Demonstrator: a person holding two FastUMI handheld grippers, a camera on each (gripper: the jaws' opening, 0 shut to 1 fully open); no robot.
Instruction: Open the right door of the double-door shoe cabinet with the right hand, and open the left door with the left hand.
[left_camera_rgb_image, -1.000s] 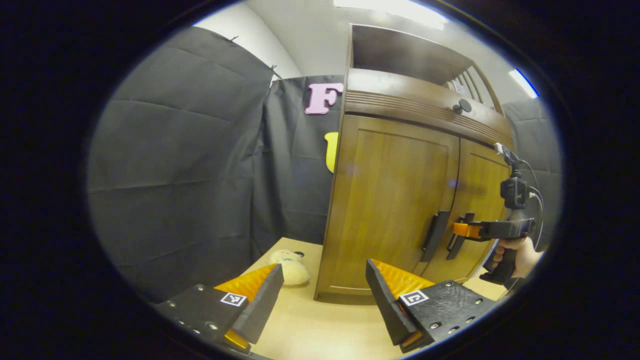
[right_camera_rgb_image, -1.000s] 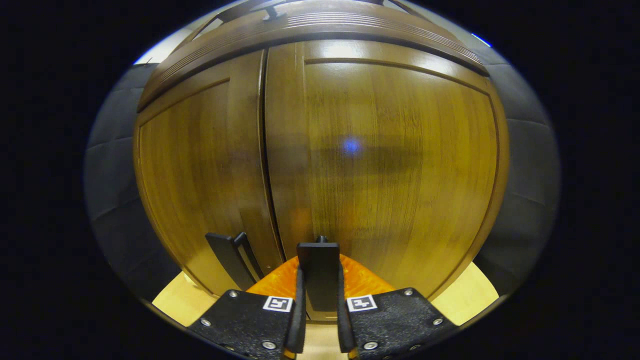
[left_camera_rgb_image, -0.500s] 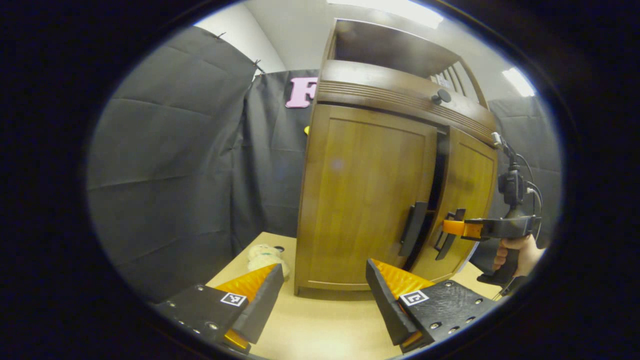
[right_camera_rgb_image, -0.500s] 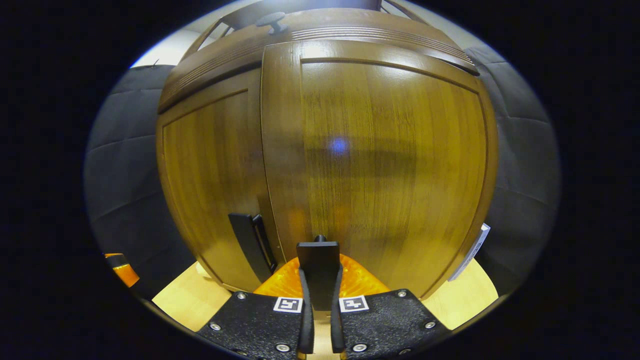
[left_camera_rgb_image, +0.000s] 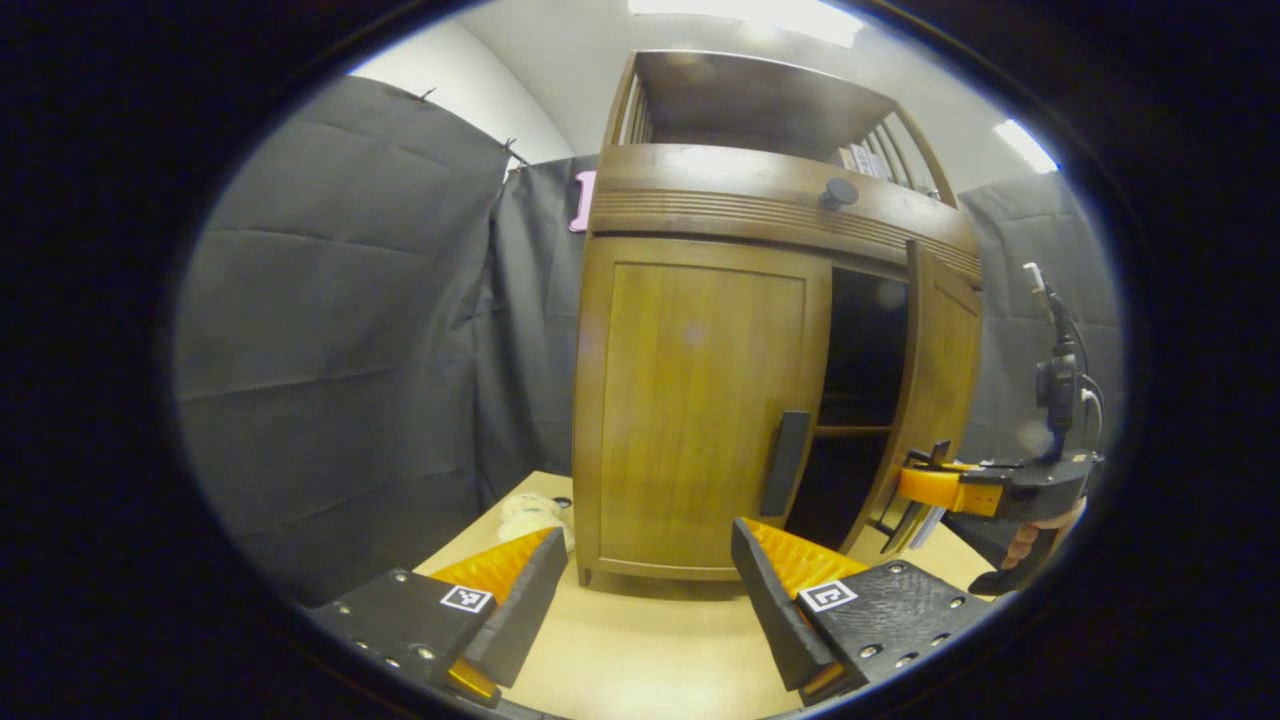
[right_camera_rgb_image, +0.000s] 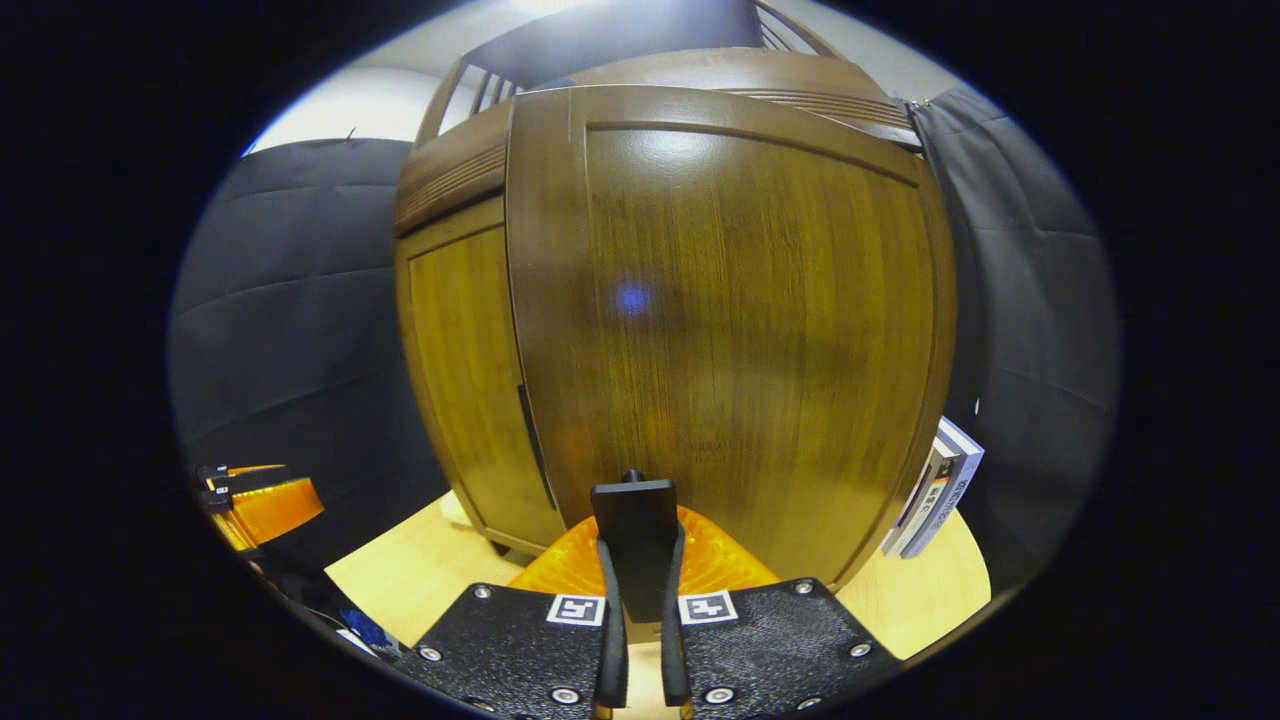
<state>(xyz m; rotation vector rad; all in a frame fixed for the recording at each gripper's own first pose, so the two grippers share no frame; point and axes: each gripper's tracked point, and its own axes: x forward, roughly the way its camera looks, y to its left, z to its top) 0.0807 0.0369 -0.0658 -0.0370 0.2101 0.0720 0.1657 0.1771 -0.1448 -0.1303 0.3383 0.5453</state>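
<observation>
No legible text — fiducial squares on fingers (left_camera_rgb_image: 827, 596) — books' (right_camera_rgb_image: 945, 488) print too small.

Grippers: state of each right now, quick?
Left gripper: open, holding nothing.
Right gripper: shut on the right door's handle.

A staged recording booth, not a lived-in home: black cloth walls (left_camera_rgb_image: 330, 330) hang in creased panels around a pale wooden tabletop (left_camera_rgb_image: 640, 650) carrying one wooden shoe cabinet (left_camera_rgb_image: 700, 400), with what may be a soft toy (left_camera_rgb_image: 530, 512) beside it.
</observation>
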